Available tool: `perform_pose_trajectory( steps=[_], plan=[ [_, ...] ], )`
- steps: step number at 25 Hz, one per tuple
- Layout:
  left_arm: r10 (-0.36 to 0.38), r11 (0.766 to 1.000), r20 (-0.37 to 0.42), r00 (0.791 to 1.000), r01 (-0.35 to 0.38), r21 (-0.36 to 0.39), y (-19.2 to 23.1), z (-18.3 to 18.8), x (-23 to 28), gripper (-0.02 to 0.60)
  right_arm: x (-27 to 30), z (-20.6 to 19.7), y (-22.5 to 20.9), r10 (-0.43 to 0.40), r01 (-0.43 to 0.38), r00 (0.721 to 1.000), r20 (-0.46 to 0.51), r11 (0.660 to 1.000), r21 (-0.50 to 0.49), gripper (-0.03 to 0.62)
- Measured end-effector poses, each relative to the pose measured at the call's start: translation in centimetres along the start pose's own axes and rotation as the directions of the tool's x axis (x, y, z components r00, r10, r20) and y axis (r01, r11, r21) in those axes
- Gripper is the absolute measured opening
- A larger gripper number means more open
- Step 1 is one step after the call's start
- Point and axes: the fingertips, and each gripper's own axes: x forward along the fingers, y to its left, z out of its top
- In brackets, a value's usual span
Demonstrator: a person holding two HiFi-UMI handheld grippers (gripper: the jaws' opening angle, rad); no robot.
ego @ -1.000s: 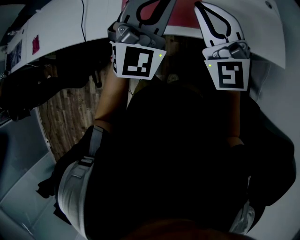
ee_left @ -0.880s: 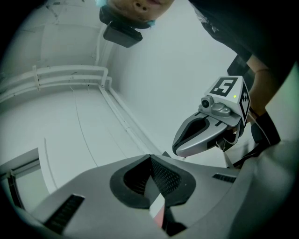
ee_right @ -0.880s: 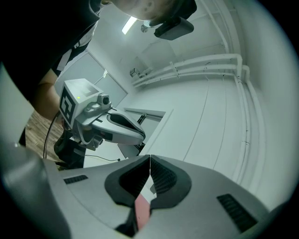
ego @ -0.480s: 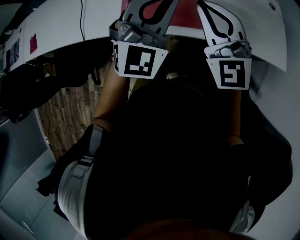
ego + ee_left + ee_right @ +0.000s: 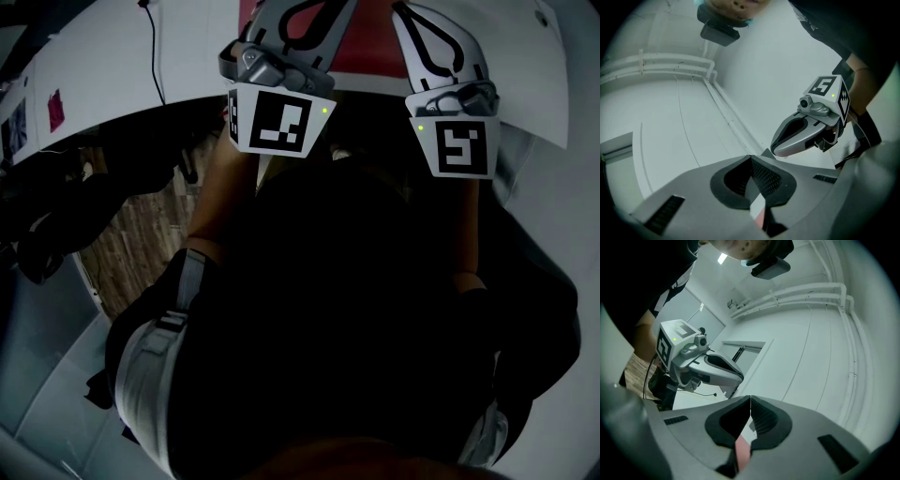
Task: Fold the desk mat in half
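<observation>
The red desk mat [image 5: 367, 49] lies on the white table [image 5: 112, 84] at the top of the head view, between the two grippers. My left gripper [image 5: 295, 19] and right gripper [image 5: 436, 28] are held side by side and point away from the person, their tips cut off by the frame edge. In the left gripper view the left gripper [image 5: 751, 158] is shut, with a pale and pink strip of the mat [image 5: 759, 213] pinched between its pads. The right gripper [image 5: 750, 398] is also shut, on a pink strip of the mat [image 5: 743, 448].
The person's dark torso [image 5: 356, 319] fills the middle of the head view. Wood-pattern floor [image 5: 141, 234] shows at the left under the table edge. A black cable [image 5: 155, 56] runs across the table. White walls with pipes [image 5: 811, 291] lie beyond the jaws.
Both grippers stay side by side and shut. In the head view the table's left part and the floor have slid left and up, so the hands and the person have shifted together.
</observation>
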Motion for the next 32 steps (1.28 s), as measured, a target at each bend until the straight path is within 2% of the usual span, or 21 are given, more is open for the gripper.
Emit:
perform_pose_trajectory(
  steps=[2, 7, 12, 16, 20, 28, 32],
  plan=[
    [-0.015, 1.000, 0.021, 1.000, 0.015, 0.000, 0.7, -0.7, 1.0, 0.012, 1.3, -0.6, -0.5, -0.010, 0.010, 1.000, -0.015, 1.000, 0.005, 0.029],
    [-0.080, 0.997, 0.005, 0.997, 0.081, -0.021, 1.8, -3.4, 3.3, 0.014, 4.6, -1.2, -2.0, -0.053, 0.053, 0.998, -0.029, 0.998, 0.022, 0.029],
    [-0.127, 0.991, 0.041, 0.991, 0.129, -0.042, 3.3, -4.3, 4.9, 0.014, 6.2, -1.8, -3.1, -0.095, 0.098, 0.992, -0.083, 0.995, 0.034, 0.029],
    [-0.153, 0.985, 0.080, 0.985, 0.158, -0.062, 4.1, -4.7, 5.8, 0.014, 7.1, -2.0, -3.4, -0.108, 0.111, 0.991, -0.076, 0.993, 0.042, 0.029],
    [-0.167, 0.982, 0.094, 0.982, 0.173, -0.070, 4.5, -5.7, 6.1, 0.012, 8.0, -2.9, -3.2, -0.125, 0.131, 0.987, -0.098, 0.990, 0.052, 0.029],
    [-0.167, 0.978, 0.124, 0.978, 0.181, -0.106, 6.2, -6.7, 6.6, 0.012, 10.4, -3.5, -3.5, -0.100, 0.110, 0.987, -0.123, 0.991, 0.076, 0.029],
    [-0.173, 0.977, 0.114, 0.978, 0.185, -0.107, 6.5, -7.4, 6.9, 0.012, 11.1, -4.1, -3.4, -0.088, 0.101, 0.987, -0.135, 0.991, 0.091, 0.029]
  ],
)
